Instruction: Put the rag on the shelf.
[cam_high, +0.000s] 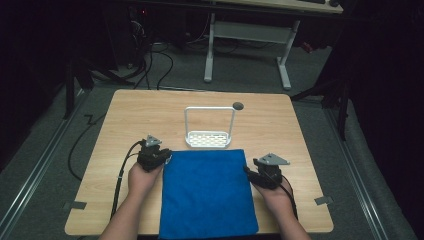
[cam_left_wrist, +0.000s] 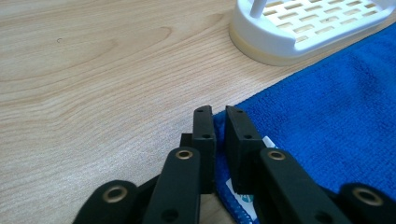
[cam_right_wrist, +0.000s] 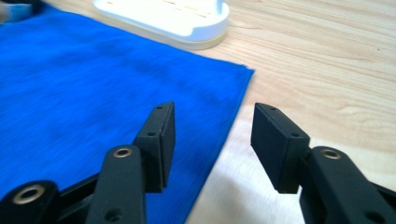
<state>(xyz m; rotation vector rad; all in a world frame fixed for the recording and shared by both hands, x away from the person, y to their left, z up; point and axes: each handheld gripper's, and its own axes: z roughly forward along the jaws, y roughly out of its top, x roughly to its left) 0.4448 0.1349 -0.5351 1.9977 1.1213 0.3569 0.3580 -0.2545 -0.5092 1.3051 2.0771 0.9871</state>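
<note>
High view, from left to right: the left gripper (cam_high: 159, 156) sits at the far left corner of a blue cloth (cam_high: 207, 192) spread on the wooden table (cam_high: 150, 112), and the right gripper (cam_high: 256, 173) rests at the cloth's right edge, a little nearer the person. Just beyond the cloth's far edge stands a white slotted tray (cam_high: 208, 139) with a tall wire handle, and past that a small dark round spot (cam_high: 238, 105) marks the table.

Left gripper view: the fingers (cam_left_wrist: 204, 140) are nearly closed, pinching the cloth's corner (cam_left_wrist: 327, 116) between them, with a white label (cam_left_wrist: 238, 193) showing at the hem just below the fingertips. The tray (cam_left_wrist: 280, 39) lies ahead of the fingers and to their right.

Right gripper view: the fingers (cam_right_wrist: 161, 135) are spread wide apart. One hangs over the cloth (cam_right_wrist: 93, 84), the other over bare table (cam_right_wrist: 327, 70), so the cloth's edge runs between them. The tray (cam_right_wrist: 187, 21) lies ahead, beyond the cloth's corner.
</note>
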